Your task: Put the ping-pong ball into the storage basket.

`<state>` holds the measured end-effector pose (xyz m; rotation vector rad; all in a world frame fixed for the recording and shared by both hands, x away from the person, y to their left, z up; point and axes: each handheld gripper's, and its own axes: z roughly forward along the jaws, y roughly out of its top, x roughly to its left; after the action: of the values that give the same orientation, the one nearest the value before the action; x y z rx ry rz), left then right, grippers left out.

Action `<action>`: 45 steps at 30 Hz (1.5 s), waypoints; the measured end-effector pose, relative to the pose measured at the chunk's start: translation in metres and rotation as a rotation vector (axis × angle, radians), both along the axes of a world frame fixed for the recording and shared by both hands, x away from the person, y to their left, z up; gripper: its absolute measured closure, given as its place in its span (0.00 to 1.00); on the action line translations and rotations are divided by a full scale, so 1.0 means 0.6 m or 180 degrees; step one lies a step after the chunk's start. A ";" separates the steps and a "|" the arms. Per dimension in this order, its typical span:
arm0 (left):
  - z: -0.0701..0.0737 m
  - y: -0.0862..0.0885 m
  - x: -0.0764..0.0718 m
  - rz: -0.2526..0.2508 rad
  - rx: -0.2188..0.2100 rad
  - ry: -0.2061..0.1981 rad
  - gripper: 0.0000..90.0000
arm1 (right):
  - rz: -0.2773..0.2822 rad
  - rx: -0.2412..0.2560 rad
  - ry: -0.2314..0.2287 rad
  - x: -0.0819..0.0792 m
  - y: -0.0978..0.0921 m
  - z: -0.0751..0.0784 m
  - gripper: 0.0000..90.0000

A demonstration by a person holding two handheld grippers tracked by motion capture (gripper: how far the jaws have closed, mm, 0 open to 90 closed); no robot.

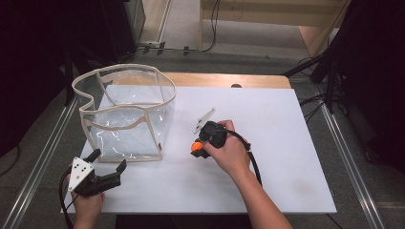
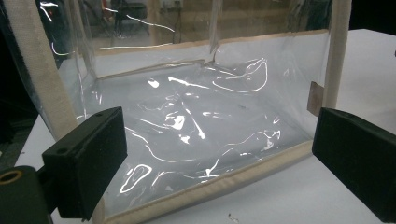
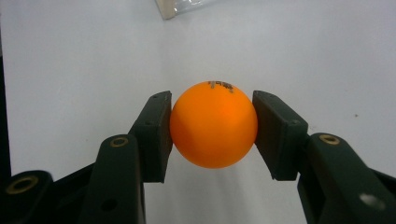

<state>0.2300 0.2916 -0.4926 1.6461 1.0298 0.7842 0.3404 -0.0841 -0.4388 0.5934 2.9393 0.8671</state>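
An orange ball (image 3: 213, 124) with small dark print on top sits between both pads of my right gripper (image 3: 213, 133), which is shut on it just above the white table top. From above, the ball (image 1: 196, 147) shows at the tip of the right gripper (image 1: 199, 148), a little right of the clear plastic bag. That bag (image 1: 125, 112) has beige fabric trim, stands upright with its mouth up, and looks empty. My left gripper (image 1: 109, 162) is open near the front left, its jaws wide apart just short of the bag's front wall (image 2: 196, 130).
The white board (image 1: 286, 157) covers most of the wooden table (image 1: 224, 79). Metal rails (image 1: 45, 157) run along both sides. The floor at the back holds cables and dark equipment. Open white surface lies right of my right hand.
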 end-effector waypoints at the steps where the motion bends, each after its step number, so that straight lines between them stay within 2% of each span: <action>1: 0.000 0.000 0.000 0.0000 0.0000 0.0000 0.04 | -0.0001 0.0002 0.0004 0.000 0.001 0.001 0.53; 45: 0.000 0.000 0.000 -0.0010 0.0003 -0.0008 0.04 | 0.0116 0.0004 -0.0010 0.027 0.011 0.068 0.54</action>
<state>0.2303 0.2913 -0.4927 1.6468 1.0250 0.7846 0.3565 -0.0772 -0.3981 0.5395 2.9560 0.8723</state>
